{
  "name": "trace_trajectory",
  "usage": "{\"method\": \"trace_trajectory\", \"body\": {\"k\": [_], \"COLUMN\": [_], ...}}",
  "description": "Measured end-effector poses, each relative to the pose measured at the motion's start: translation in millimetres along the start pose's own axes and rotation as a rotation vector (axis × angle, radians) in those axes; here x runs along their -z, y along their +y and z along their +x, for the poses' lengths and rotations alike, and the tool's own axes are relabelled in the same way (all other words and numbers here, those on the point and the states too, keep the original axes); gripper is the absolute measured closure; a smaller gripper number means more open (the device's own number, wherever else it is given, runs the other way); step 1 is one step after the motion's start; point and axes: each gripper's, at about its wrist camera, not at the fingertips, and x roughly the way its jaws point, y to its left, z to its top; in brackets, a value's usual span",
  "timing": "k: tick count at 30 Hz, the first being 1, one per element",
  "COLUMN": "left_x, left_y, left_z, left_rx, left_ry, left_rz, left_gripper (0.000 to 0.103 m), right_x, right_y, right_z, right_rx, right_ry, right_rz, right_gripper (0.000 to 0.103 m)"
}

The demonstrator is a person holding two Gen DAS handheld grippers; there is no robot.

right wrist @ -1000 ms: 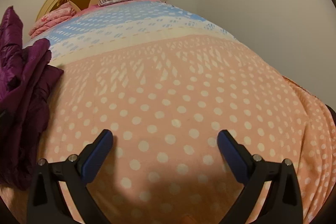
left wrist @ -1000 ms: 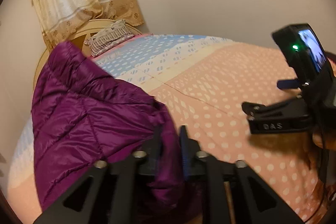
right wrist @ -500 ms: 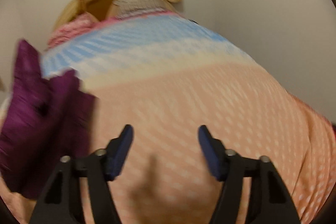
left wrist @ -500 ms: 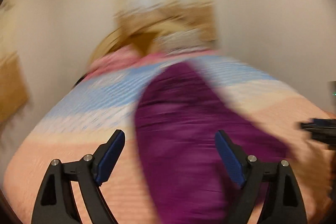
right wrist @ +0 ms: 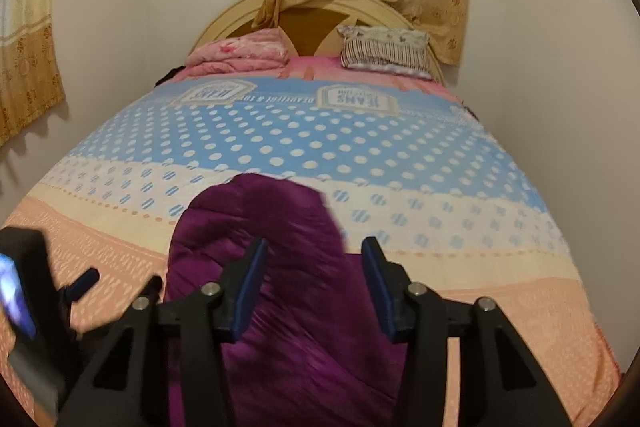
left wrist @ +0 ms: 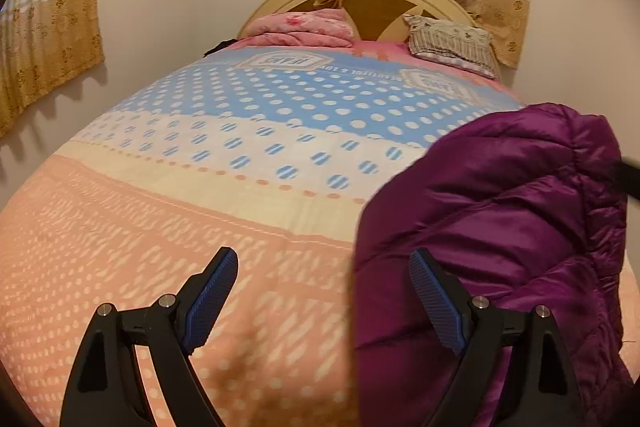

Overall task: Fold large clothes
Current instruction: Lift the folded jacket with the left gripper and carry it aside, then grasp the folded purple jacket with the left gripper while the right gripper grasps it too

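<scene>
A purple quilted puffer jacket lies bunched in a heap on the bed, its shiny fabric creased and folded over itself. It sits just to the right of the left gripper. The heap also sits directly ahead of the right gripper, partly between its spread fingers.

Both wrist views near bed, facing headboard; share purple jacket, seemingly blurred.

Left gripper fingers spread wide and empty, right gripper fingers just narrowing, pads not pressing anything
</scene>
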Motion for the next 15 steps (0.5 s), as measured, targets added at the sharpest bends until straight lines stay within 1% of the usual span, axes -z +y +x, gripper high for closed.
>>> {"method": "trace_trajectory", "body": {"k": [2, 4, 7, 9, 10, 11, 13, 15], "left_x": [-0.1, -0.4, 1.7, 6.4, 8.1, 13.7, 24.5, 33.2], "left_y": [-6.8, -18.6, -38.2, -59.6, -68.0, -82.8, -101.9, -114.2], "left_z": [1.6, 4.8, 7.0, 9.4, 9.1, 7.0, 7.3, 12.6], "left_rx": [0.031, 0.046, 0.086, 0.108, 0.111, 0.11, 0.099, 0.077], "left_ry": [0.001, 0.004, -0.005, 0.003, -0.002, -0.02, -0.035, -0.038], "left_rz": [0.0, 0.024, 0.052, 0.101, 0.125, 0.172, 0.247, 0.294], "left_gripper": [0.015, 0.015, 0.015, 0.015, 0.015, 0.015, 0.015, 0.014], "right_x": [13.0, 27.2, 53.3, 70.4, 78.3, 81.5, 89.1, 93.7], "right_y": [-6.7, -22.4, -58.6, -78.9, -88.2, -92.0, -104.3, -112.1], "right_z": [21.3, 35.7, 50.7, 55.3, 56.0, 55.3, 56.3, 59.0], "right_rx": [0.023, 0.047, 0.063, 0.065, 0.064, 0.064, 0.058, 0.046], "right_ry": [0.036, 0.069, 0.127, 0.148, 0.147, 0.146, 0.141, 0.135], "right_rz": [0.01, 0.029, 0.087, 0.128, 0.15, 0.162, 0.196, 0.224], "right_gripper": [0.058, 0.059, 0.059, 0.059, 0.059, 0.059, 0.059, 0.059]}}
